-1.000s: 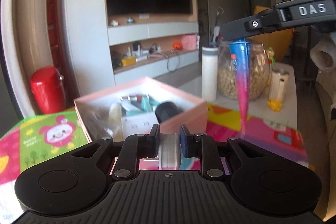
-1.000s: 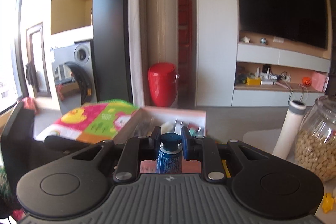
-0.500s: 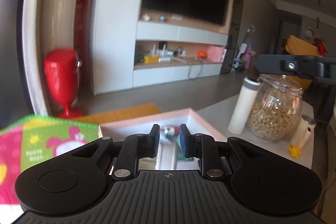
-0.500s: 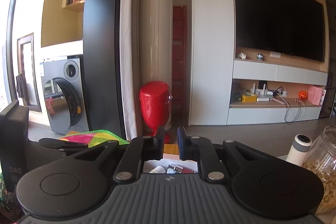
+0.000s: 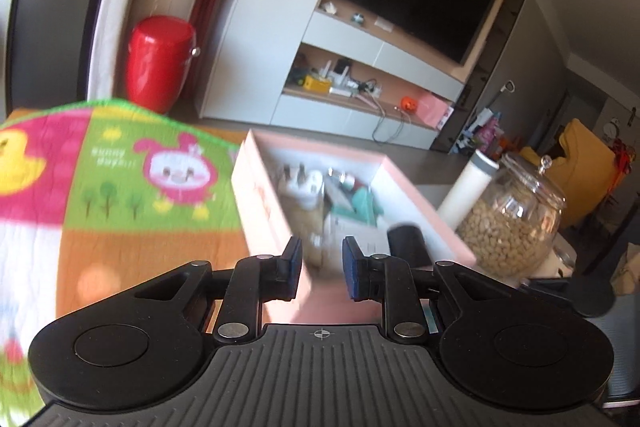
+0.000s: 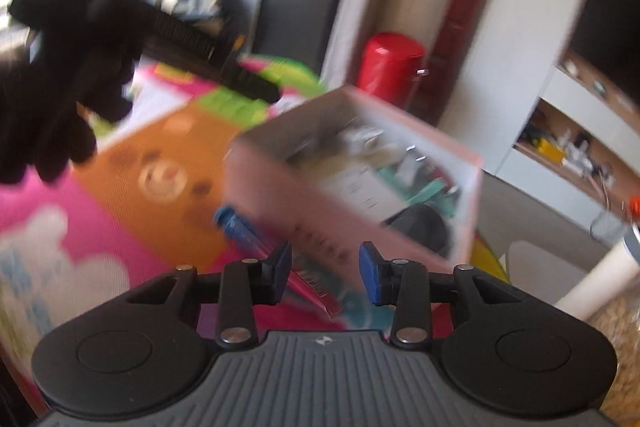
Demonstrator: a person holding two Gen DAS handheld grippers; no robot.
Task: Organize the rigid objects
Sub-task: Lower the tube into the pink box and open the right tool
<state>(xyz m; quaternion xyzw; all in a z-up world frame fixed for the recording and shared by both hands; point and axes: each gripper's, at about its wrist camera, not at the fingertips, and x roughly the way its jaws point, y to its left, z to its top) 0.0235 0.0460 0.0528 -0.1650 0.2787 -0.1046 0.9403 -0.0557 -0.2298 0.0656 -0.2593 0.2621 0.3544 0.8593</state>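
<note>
Two grippers now carry nothing: the left gripper [image 5: 319,268], which gripped a grey cylinder a second ago, stands slightly parted and empty, and the right gripper [image 6: 325,273] is opening with nothing between its jaws. The blue-capped tube [image 6: 262,247] lies on the soft printed mat [image 5: 120,195] against the rigid pink box [image 5: 260,195], outside it, so it remains unsorted.

Left tongs [image 5: 321,269] empty above pink box [image 5: 264,199] of small items, cartoon mat [image 5: 120,187], jar [image 5: 512,223]

Pink box [image 5: 276,223] (cartoon-print mat [image 5: 120,187])
</note>
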